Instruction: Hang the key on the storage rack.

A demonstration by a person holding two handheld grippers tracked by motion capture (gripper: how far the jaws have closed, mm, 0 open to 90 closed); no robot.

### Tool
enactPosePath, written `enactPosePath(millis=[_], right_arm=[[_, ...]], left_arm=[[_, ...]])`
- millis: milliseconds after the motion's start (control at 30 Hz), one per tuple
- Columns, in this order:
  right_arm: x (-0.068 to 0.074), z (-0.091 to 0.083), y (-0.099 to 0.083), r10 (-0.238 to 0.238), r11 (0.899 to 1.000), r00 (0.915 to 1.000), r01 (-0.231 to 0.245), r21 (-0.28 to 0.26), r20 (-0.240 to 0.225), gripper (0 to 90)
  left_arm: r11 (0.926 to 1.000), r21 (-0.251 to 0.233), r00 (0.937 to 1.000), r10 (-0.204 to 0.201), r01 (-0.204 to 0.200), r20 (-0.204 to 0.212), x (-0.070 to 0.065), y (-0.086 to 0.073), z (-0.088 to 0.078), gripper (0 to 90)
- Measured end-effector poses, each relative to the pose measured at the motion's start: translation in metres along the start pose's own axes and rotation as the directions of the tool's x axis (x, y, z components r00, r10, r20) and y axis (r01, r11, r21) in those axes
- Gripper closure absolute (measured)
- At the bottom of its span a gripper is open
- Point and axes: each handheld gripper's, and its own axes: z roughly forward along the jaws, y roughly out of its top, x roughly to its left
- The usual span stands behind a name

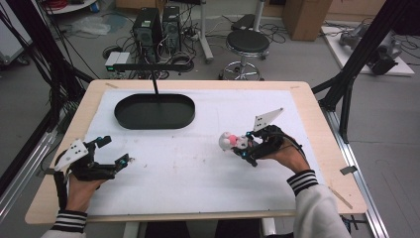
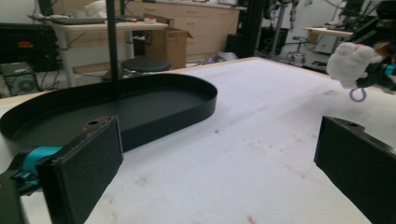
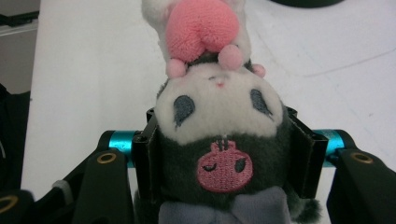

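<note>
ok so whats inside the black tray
Nothing that can be seen: the black tray shows a bare dark floor in the high view and the left gripper view. A thin black post crosses its far rim, hiding a sliver there.

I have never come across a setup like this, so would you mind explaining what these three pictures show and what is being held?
A person sits at a table covered with a white sheet, holding a two-jaw gripper in each hand. The high view looks down from above. The other two pictures come from cameras riding on each gripper, looking along its black jaws. The left gripper has its jaws spread wide with nothing between them. The right gripper is closed on a small plush toy with a white face, dark hood and pink parts. A black oval tray lies on the far left part of the sheet, with nothing visible in it.
</note>
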Motion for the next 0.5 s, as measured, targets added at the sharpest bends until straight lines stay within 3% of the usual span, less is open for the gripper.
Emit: enactPosePath(millis=[67,267,433,500], right_arm=[[0.001,-0.001,0.005,-0.008,1.0,1.0,0.008,-0.014,-0.003,40.8],[0.005,-0.004,0.021,-0.038,0.998,0.9992,0.038,-0.048,-0.012,40.8],[0.007,-0.005,0.033,-0.062,0.995,0.9978,0.06,-0.075,-0.025,40.8],[0.008,-0.006,0.037,-0.072,0.994,0.997,0.069,-0.086,-0.028,40.8]], left_arm=[[1.0,0.005,0.9998,0.007,-0.007,0.021,0.0,0.007,0.004,1.7],[0.9923,0.077,0.992,0.09,-0.097,0.089,-0.004,0.027,0.016,1.7],[0.9866,0.112,0.9836,0.1,-0.118,0.15,-0.011,0.046,0.031,1.7],[0.9819,0.15,0.9766,0.085,-0.116,0.198,-0.013,0.053,0.04,1.7]])
